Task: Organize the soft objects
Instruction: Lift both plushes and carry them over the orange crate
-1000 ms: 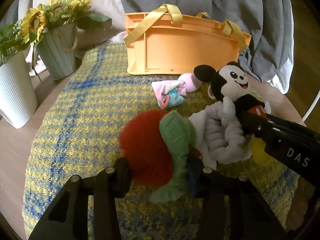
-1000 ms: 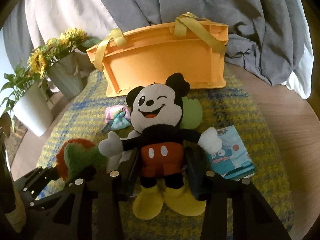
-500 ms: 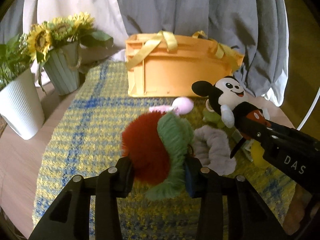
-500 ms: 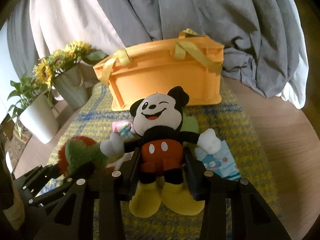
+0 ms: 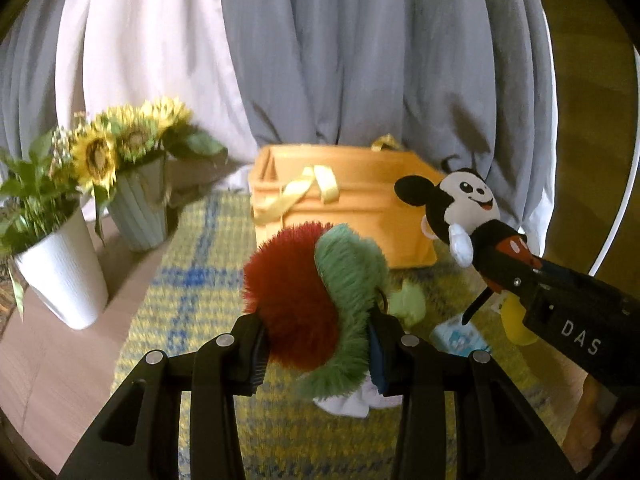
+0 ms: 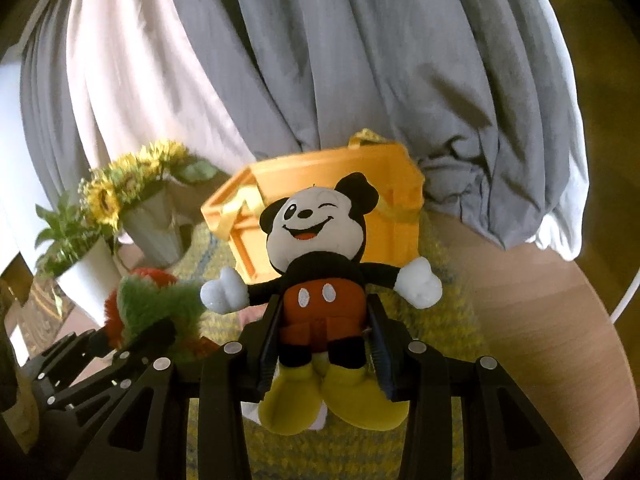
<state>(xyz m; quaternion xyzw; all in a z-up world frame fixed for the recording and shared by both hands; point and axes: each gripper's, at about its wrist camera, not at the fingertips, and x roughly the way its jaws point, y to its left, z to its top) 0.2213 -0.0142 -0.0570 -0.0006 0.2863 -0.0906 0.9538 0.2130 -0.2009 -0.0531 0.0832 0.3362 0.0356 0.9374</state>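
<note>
Up front, left gripper (image 5: 318, 350) clamps a shaggy red-and-green fuzzy plush (image 5: 316, 292), right gripper (image 6: 322, 350) pinches a smooth Mickey Mouse plush (image 6: 320, 280) at the shorts; rigid orange basket (image 5: 360, 200) half-hidden behind.

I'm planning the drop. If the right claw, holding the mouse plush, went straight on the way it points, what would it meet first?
Most likely the orange plastic basket with yellow ribbon handles, right behind the black, red and white mouse plush that the right claw grips. Depth is unclear; it might hit the near wall rather than clear the rim.

Black angular tool (image 5: 316, 354) arms, silver screws, white "DAS" lettering
</note>
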